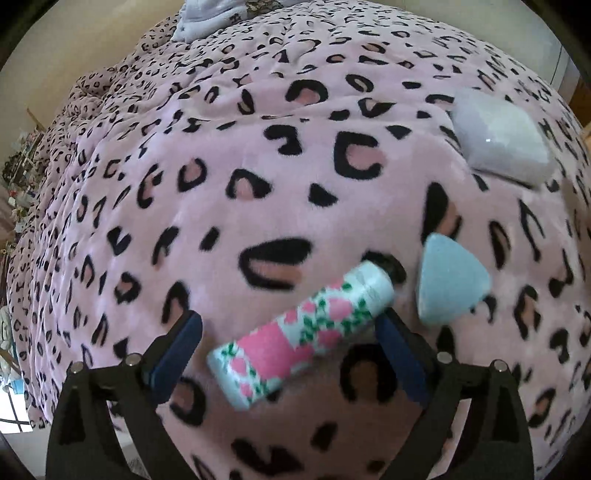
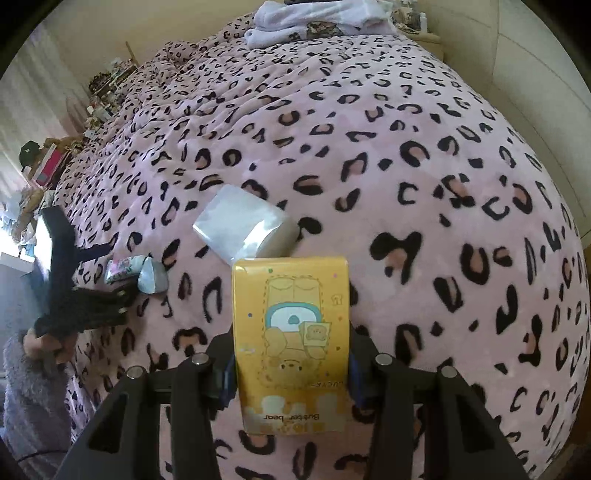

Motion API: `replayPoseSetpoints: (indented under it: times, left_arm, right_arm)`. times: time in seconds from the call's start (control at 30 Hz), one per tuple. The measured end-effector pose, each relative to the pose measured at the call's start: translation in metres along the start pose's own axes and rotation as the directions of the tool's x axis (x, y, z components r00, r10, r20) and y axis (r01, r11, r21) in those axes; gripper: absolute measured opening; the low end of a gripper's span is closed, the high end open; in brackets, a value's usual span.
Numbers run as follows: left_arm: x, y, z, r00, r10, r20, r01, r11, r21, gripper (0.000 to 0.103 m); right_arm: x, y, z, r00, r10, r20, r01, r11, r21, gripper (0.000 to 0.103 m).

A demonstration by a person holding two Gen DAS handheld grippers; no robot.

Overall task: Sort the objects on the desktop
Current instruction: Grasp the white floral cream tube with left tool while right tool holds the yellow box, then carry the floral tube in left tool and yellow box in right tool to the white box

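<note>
The lower end of the yellow box is hidden between the jaws in the right wrist view. The clutter on the far shelves is too small to be identified. The folded white cloth is cut off by the top edge, and the plastic packet is blurred

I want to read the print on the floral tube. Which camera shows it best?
The left wrist view: the floral tube lies close between the open left gripper fingers, pattern clear. The right wrist view shows it small, far left, partly hidden.
</note>
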State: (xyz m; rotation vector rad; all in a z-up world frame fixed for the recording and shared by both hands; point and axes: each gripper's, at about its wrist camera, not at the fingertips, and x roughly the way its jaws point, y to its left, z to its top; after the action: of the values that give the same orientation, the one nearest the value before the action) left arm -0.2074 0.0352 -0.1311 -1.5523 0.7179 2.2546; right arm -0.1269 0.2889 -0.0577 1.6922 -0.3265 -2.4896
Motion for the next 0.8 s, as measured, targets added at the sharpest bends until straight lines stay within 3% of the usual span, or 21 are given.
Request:
replayPoseSetpoints:
  times: [0.07, 0.13, 0.33, 0.43, 0.8]
  left_arm:
    - [0.005, -0.002, -0.001, 1.000, -0.009, 0.003, 0.009, 1.000, 0.020, 0.090]
    - [0.003, -0.002, -0.004, 0.999, -0.047, 0.012, 0.046, 0.999, 0.015, 0.070]
    - [-0.008, -0.002, -0.009, 0.999, -0.029, 0.025, 0.029, 0.999, -0.036, 0.028]
    - [-0.013, -0.001, -0.011, 0.999, -0.032, 0.035, 0.034, 0.996, -0.077, 0.016]
    - [-0.057, 0.010, -0.031, 0.994, -0.067, 0.086, 0.090, 0.950, -0.299, 0.016]
  right_arm:
    - [0.000, 0.000, 0.000, 1.000, 0.005, -0.001, -0.005, 1.000, 0.000, 0.046]
    - [-0.002, -0.002, 0.001, 1.000, 0.004, 0.004, -0.004, 1.000, 0.006, 0.046]
    - [-0.003, -0.001, 0.000, 1.000, 0.005, 0.013, -0.006, 1.000, 0.021, 0.046]
    - [-0.003, 0.002, -0.002, 1.000, 0.007, 0.018, -0.008, 1.000, 0.024, 0.046]
    - [-0.003, 0.022, -0.011, 0.999, 0.009, 0.035, -0.010, 0.999, 0.034, 0.046]
